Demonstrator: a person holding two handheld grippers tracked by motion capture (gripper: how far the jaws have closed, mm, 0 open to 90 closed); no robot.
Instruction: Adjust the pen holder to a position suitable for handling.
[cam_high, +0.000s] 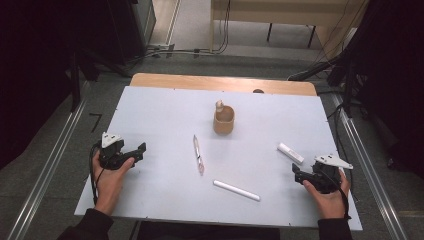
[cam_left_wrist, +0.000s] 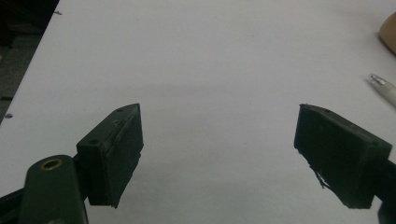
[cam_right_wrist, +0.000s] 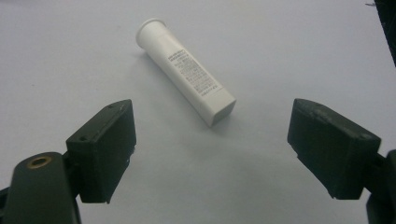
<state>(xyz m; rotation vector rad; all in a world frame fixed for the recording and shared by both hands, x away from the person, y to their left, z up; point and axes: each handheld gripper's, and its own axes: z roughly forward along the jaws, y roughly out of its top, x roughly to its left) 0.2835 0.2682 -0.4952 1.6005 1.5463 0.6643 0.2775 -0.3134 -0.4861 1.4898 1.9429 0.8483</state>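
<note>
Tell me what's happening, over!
Left gripper open, empty. Right gripper open, short white tube just ahead, untouched. Nothing in the way.

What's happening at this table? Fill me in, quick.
A person holds a tool in each hand at a white table, and nothing is picked up yet. The left tool is open over bare tabletop. The right tool is open too, aimed at a short white tube lying just ahead of it. A pen, a long white stick and a wooden cup lie untouched mid-table.
</note>
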